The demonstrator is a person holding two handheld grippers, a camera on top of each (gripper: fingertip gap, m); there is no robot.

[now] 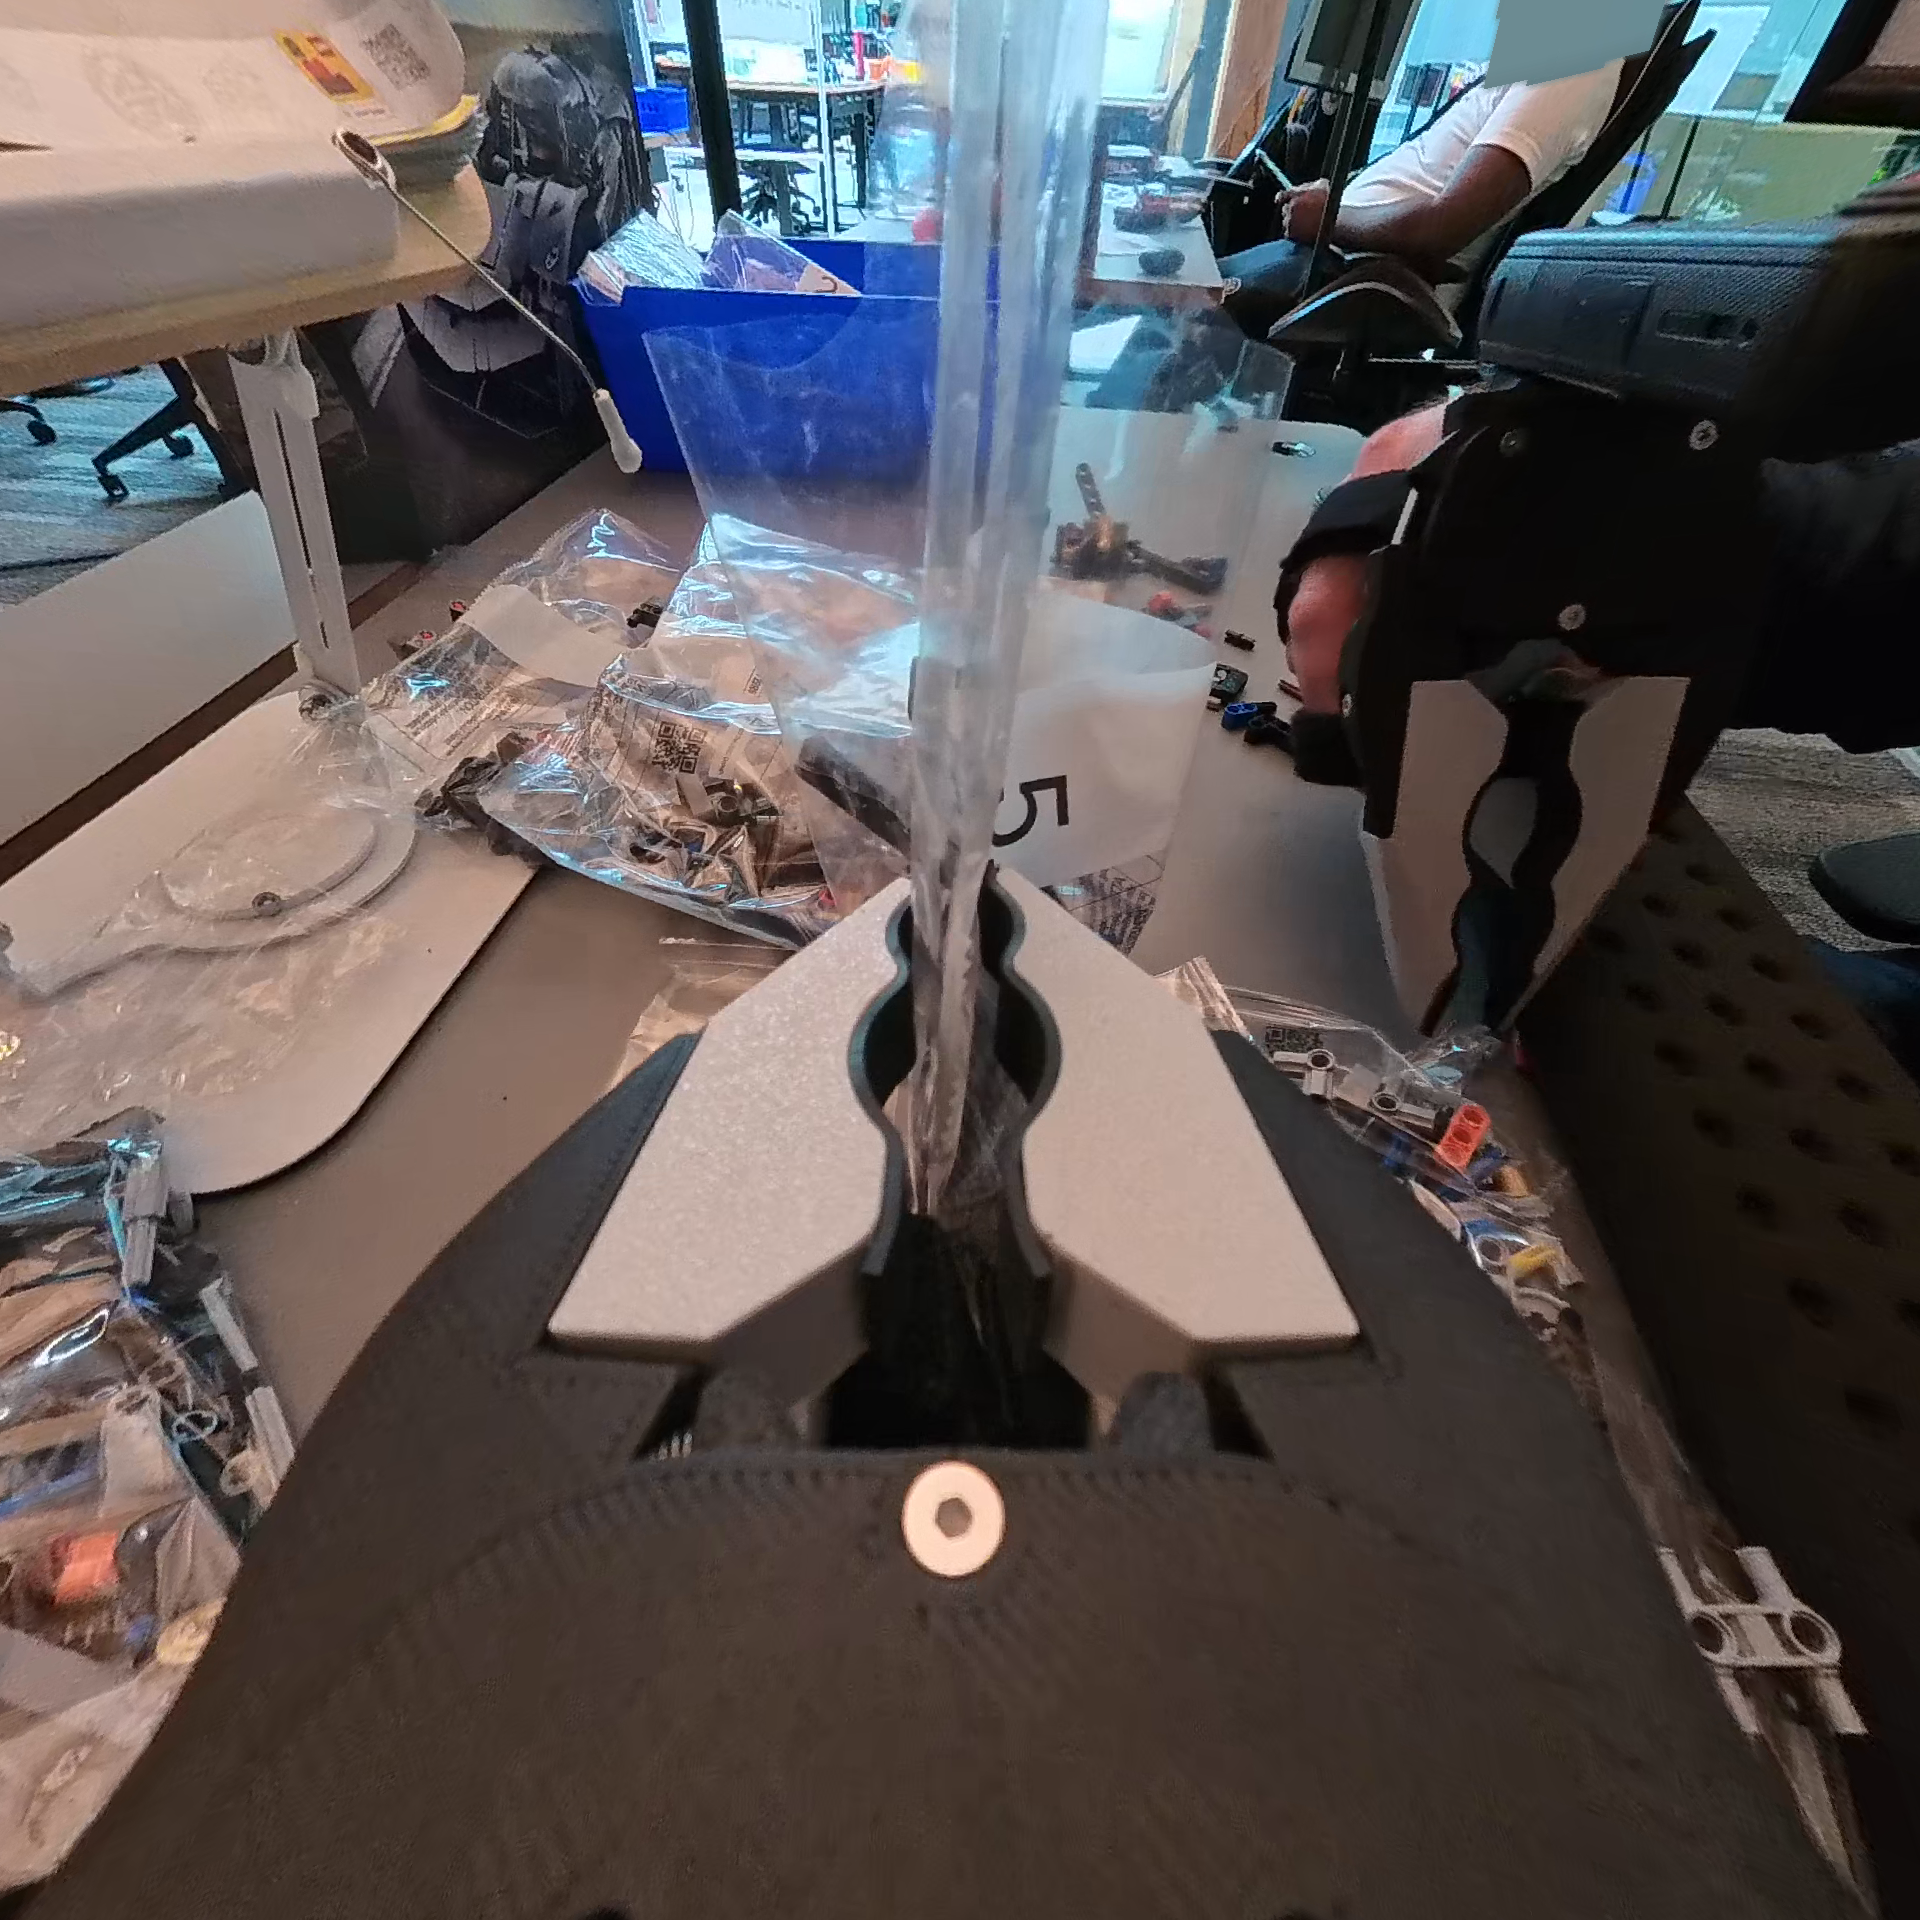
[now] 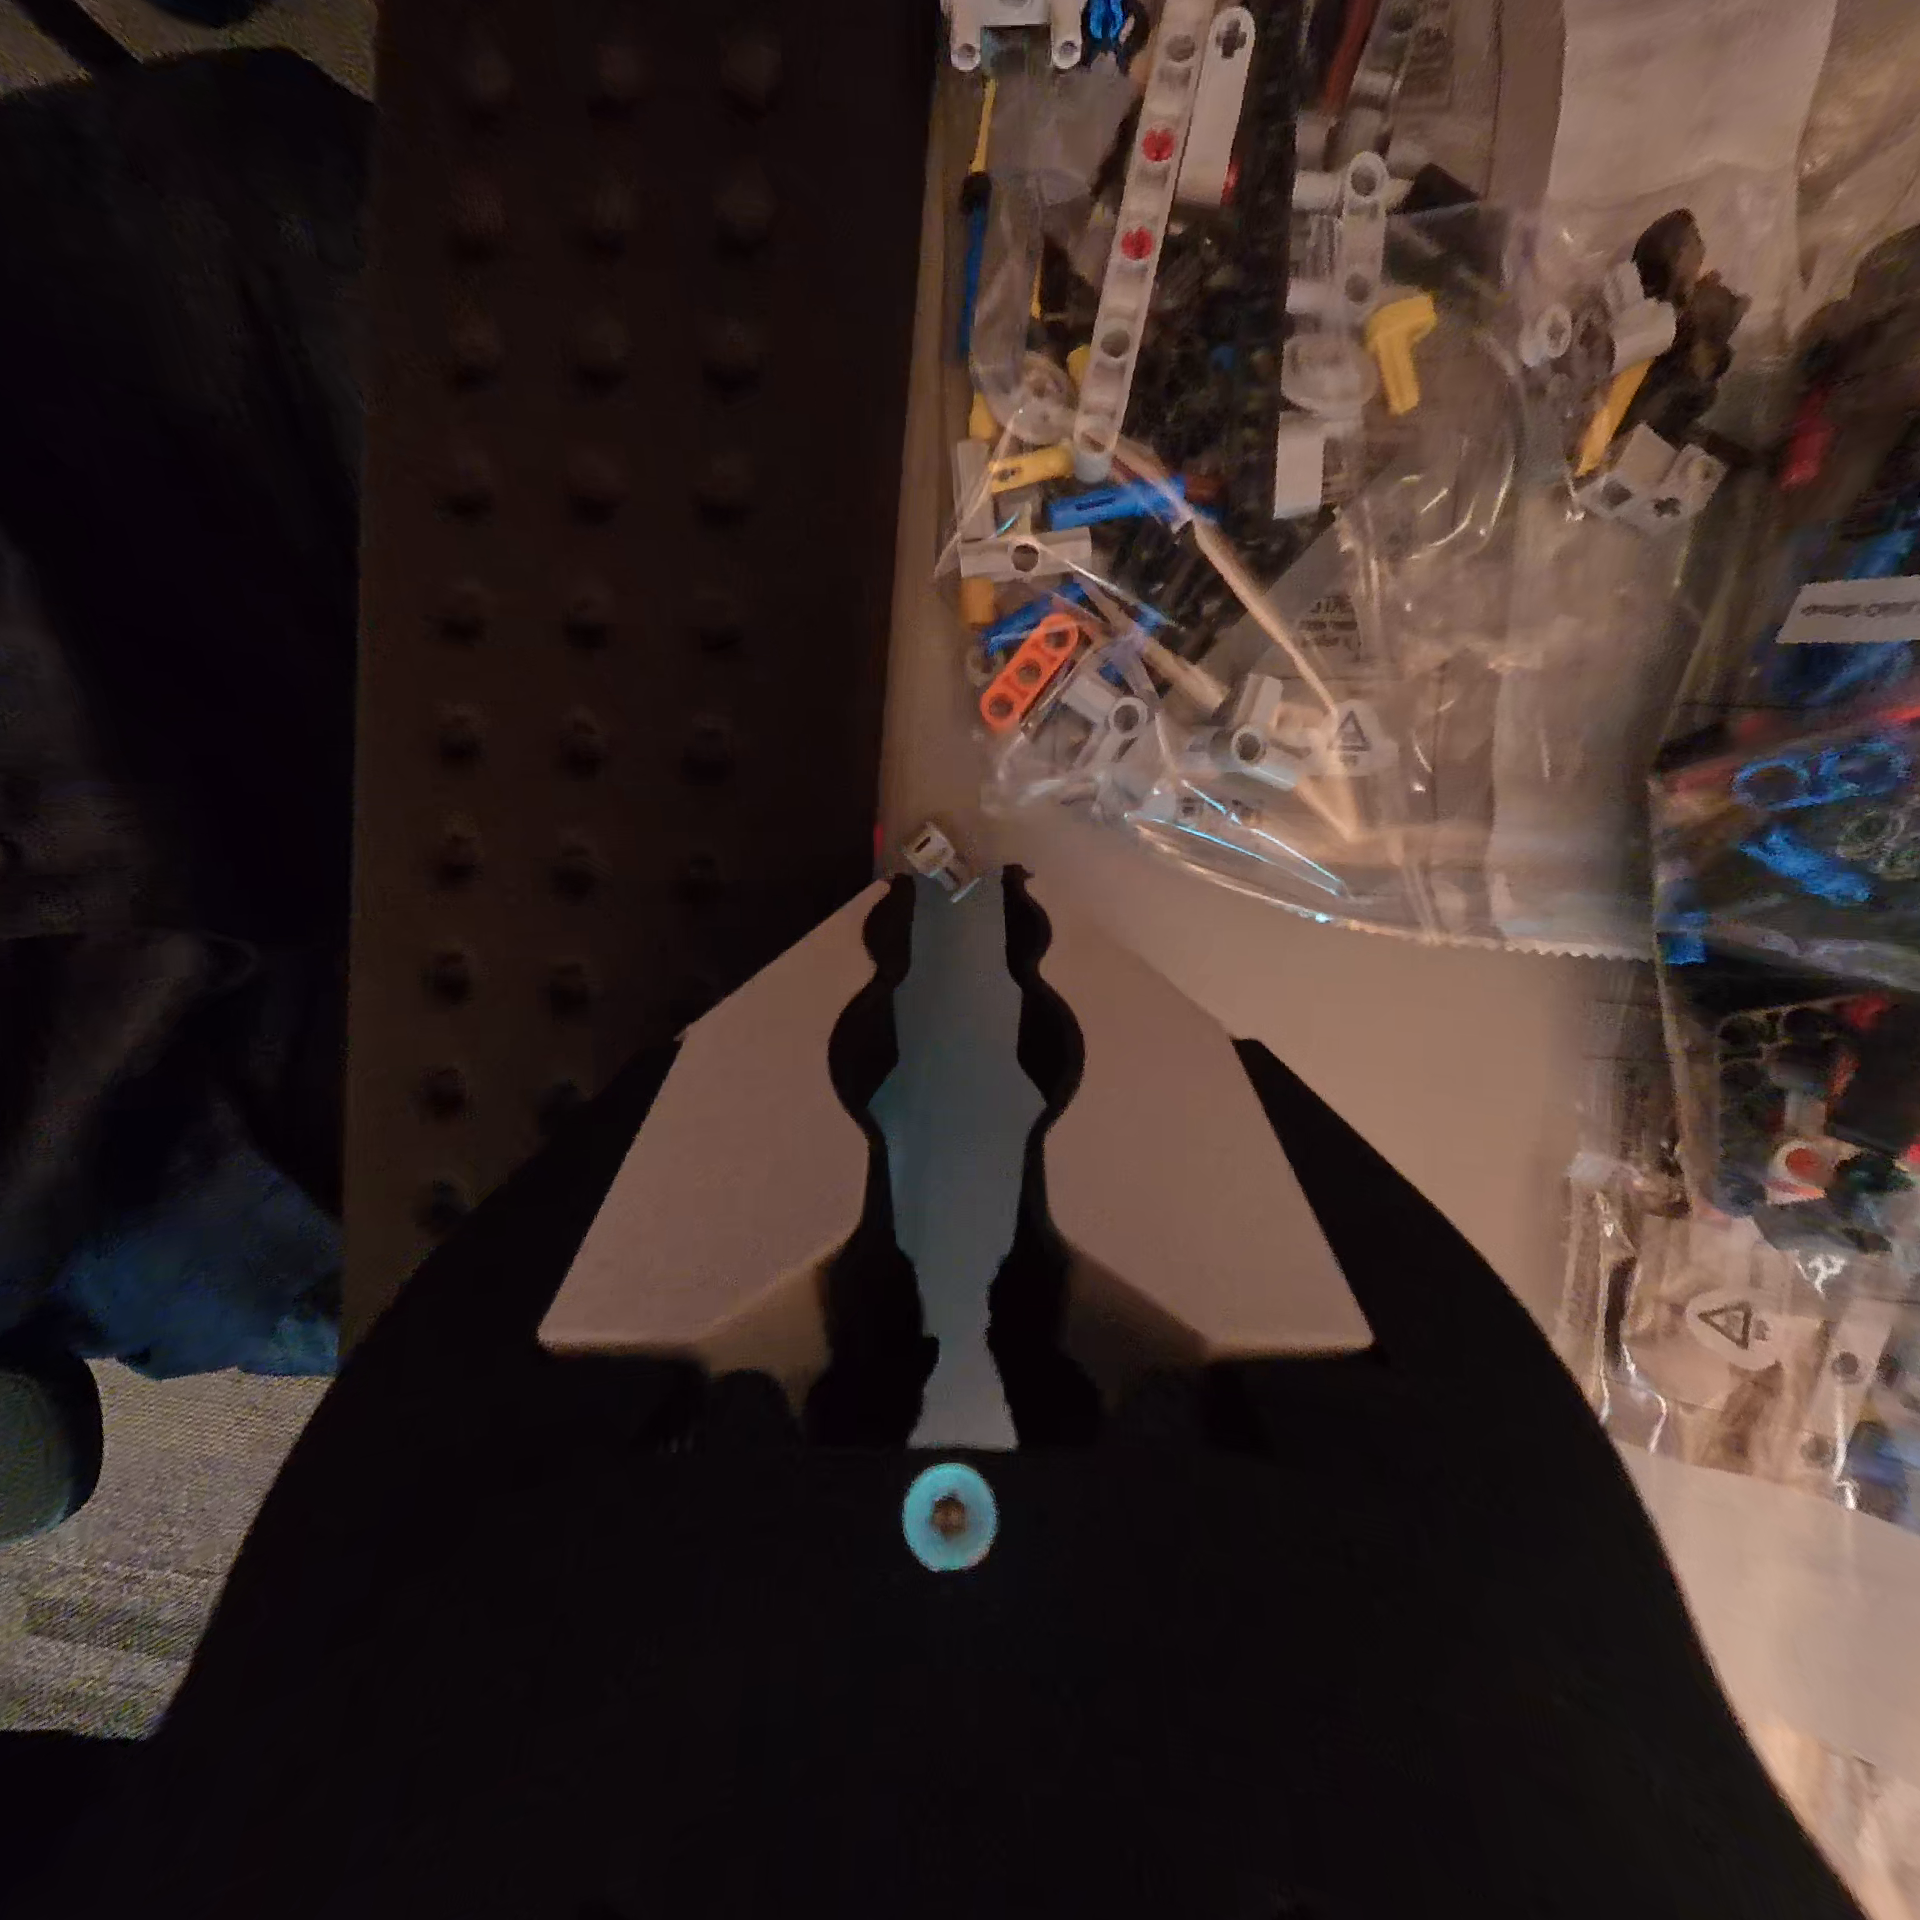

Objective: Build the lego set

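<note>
My left gripper (image 1: 951,914) is clenched on a clear plastic bag (image 1: 977,436) rising toward 12 o'clock. My right gripper (image 2: 958,883) is slightly apart, empty, a small grey piece (image 2: 938,854) on the desk (image 2: 1299,1039) at its tips. I should close on it slowly and squarely.

Black tool (image 1: 951,935), grey wavy-edged fingers (image 1: 790,1132)

Tool (image 2: 958,883) ajar, grey pc (image 2: 940,852) at tips

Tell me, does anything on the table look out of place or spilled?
Yes. One small grey piece lies loose on the table, outside the sealed bags, just beyond the right gripper. More loose pieces lie scattered farther back, beyond the clear bag pinched in the left gripper.
</note>
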